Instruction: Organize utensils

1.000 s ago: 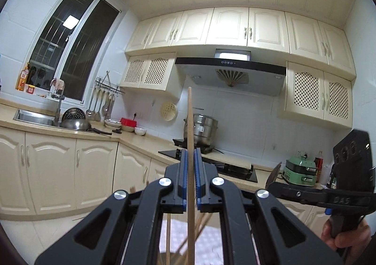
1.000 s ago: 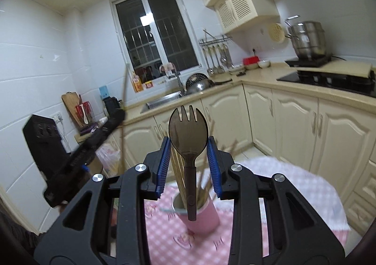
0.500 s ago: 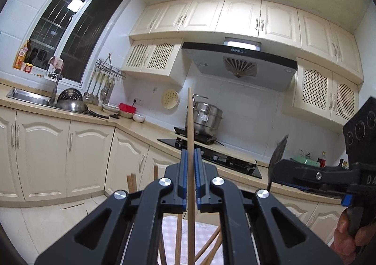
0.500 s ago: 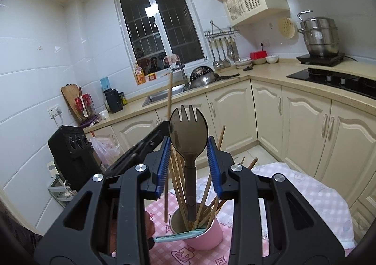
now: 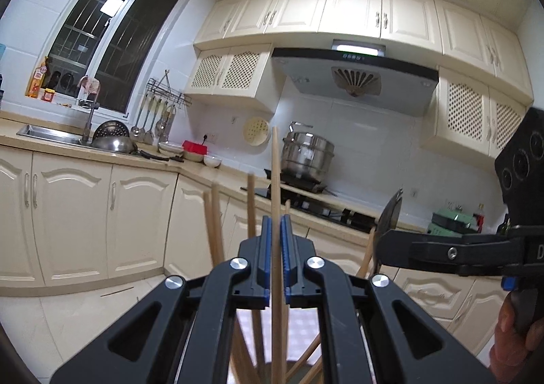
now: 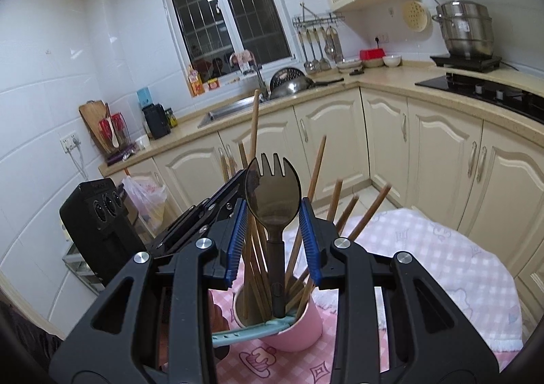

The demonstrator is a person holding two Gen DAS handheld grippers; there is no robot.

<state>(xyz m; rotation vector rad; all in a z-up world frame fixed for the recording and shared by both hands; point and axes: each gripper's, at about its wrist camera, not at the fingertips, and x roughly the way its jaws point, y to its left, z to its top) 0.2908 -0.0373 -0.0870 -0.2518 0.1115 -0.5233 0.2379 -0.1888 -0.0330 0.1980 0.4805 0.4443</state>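
My left gripper (image 5: pixel 276 224) is shut on an upright wooden chopstick (image 5: pixel 274 173), whose lower end hangs among several other chopsticks (image 5: pixel 251 207). In the right wrist view that gripper (image 6: pixel 234 186) comes in from the left, its chopstick (image 6: pixel 254 122) the tallest over the pink cup (image 6: pixel 302 326). My right gripper (image 6: pixel 272 210) is shut on a dark spork (image 6: pixel 272 193), pads against the sides of its bowl, tines up. The spork's handle hangs down into the cup's mouth among several chopsticks (image 6: pixel 316 166). The left wrist view has the right gripper (image 5: pixel 382 248) at the right, spork (image 5: pixel 391 217) edge-on.
The cup stands on a pink checked tablecloth (image 6: pixel 425 248); a teal utensil (image 6: pixel 238 333) lies against the cup's rim. Cream cabinets (image 6: pixel 438 152), a sink counter (image 6: pixel 221 108), a black hob (image 6: pixel 482 88) and a steel steamer pot (image 6: pixel 462 30) ring the table. A hand (image 5: pixel 513 333) grips the right tool.
Both grippers have come down toward the pink cup. The held chopstick now stands among the others, and the spork's handle has sunk into the cup's mouth.
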